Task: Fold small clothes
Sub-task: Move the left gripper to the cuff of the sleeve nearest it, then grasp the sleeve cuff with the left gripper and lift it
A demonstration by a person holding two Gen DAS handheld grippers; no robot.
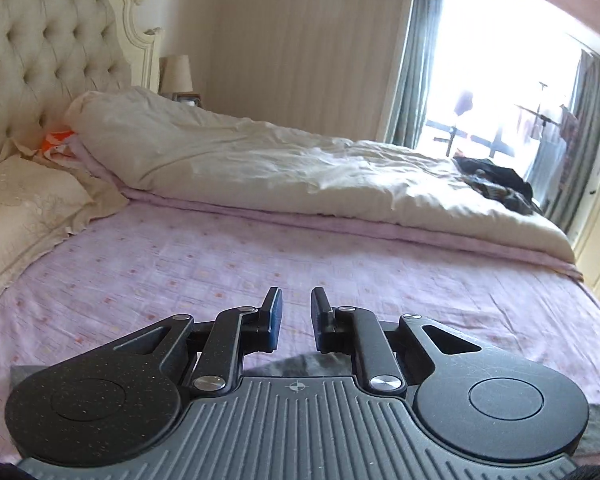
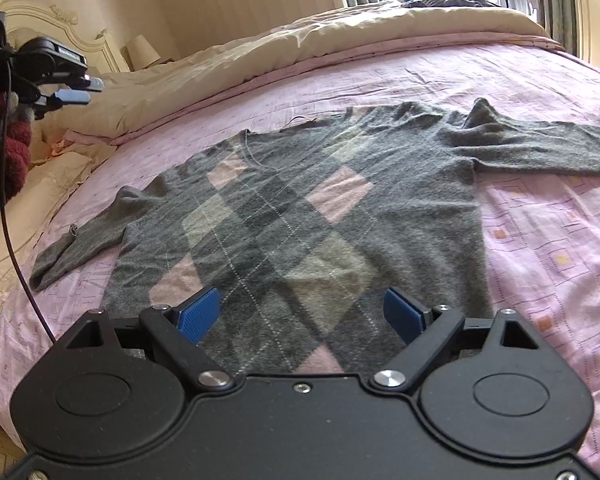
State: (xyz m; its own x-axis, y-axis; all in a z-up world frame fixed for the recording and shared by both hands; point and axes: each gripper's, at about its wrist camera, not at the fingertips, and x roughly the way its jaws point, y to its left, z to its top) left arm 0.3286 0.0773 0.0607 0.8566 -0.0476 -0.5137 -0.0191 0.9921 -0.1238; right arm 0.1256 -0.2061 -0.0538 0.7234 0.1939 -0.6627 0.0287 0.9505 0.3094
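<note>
A grey argyle sweater (image 2: 300, 208) with pink and beige diamonds lies flat on the pink bedsheet (image 2: 540, 248), both sleeves spread out to the sides. My right gripper (image 2: 302, 312) is wide open and empty, hovering above the sweater's near hem. My left gripper (image 1: 296, 318) is open with a narrow gap and empty; it shows in the right wrist view (image 2: 74, 90) raised at the far left, above the pillow side. In the left wrist view only grey strips of the sweater (image 1: 300, 366) show below the gripper body.
A cream duvet (image 1: 280, 164) is rolled along the far side of the bed. A pillow (image 1: 24, 204) and tufted headboard (image 1: 40, 52) are at the left. Dark clothes (image 1: 496, 184) lie at the bed's far end by the window. A cable (image 2: 14, 240) hangs at the left.
</note>
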